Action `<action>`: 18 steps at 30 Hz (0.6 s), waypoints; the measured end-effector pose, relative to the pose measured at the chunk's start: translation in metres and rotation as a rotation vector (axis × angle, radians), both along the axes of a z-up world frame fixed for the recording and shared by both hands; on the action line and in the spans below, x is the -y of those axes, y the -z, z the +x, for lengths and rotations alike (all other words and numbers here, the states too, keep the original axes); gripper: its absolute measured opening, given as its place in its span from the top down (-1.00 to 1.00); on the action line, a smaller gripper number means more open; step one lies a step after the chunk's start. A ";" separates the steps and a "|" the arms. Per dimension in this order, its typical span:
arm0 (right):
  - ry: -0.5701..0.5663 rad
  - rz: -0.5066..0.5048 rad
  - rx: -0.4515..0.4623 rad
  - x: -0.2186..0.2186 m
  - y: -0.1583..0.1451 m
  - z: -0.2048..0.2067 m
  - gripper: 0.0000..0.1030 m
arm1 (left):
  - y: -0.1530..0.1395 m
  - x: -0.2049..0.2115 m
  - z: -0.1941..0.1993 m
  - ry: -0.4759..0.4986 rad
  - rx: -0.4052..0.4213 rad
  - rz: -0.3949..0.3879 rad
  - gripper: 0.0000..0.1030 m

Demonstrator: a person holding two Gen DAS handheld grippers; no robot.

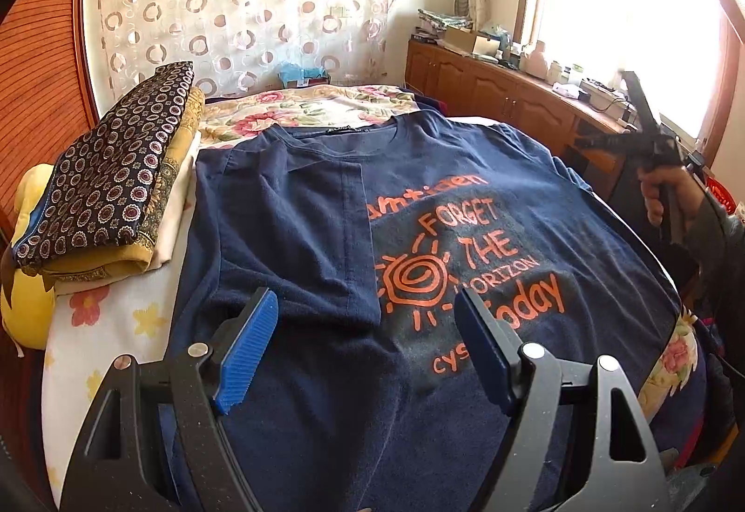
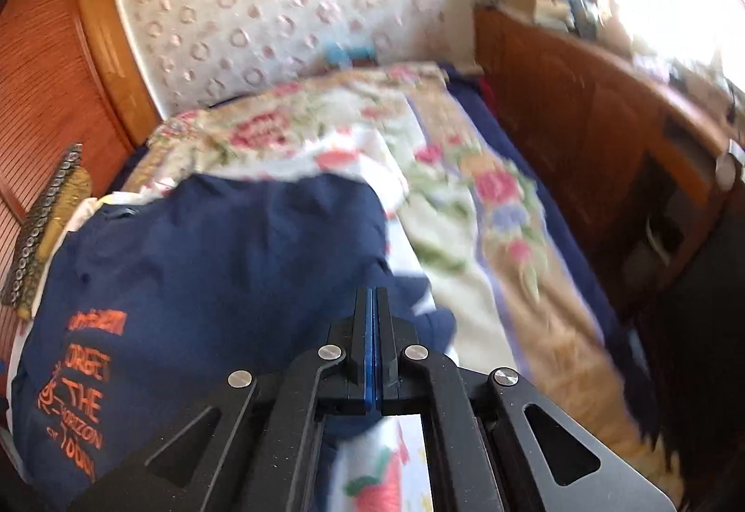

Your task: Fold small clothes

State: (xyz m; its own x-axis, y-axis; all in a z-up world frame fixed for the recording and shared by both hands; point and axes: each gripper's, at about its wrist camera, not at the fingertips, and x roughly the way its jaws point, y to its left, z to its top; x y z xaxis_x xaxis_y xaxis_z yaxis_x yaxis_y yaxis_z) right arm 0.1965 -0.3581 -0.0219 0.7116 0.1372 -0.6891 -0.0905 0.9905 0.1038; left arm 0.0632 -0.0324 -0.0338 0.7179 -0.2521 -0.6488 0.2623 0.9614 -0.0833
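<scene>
A navy T-shirt (image 1: 419,205) with orange print lies flat on the bed, its left sleeve side folded in over the chest. My left gripper (image 1: 368,316) is open and empty, just above the shirt's lower middle. My right gripper (image 2: 371,298) is shut with nothing between the pads, above the shirt's right edge (image 2: 223,251); that view is blurred. The right gripper also shows in the left wrist view (image 1: 647,130), held up in a hand at the right, off the shirt.
A stack of folded cloths (image 1: 116,181) lies left of the shirt, with a yellow soft toy (image 1: 23,302) below it. A floral blanket (image 2: 465,205) covers the bed. A wooden cabinet (image 1: 489,88) with clutter runs along the right under the window.
</scene>
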 end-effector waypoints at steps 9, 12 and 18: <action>0.028 -0.005 -0.002 0.001 0.004 -0.010 0.88 | 0.003 -0.001 -0.002 0.000 -0.004 -0.006 -0.53; 0.063 0.026 -0.054 0.009 0.019 -0.003 0.45 | 0.005 -0.001 -0.003 0.002 -0.008 -0.006 -0.53; 0.121 0.151 -0.157 0.030 0.045 0.014 0.03 | 0.004 0.001 -0.003 0.006 -0.010 -0.004 -0.53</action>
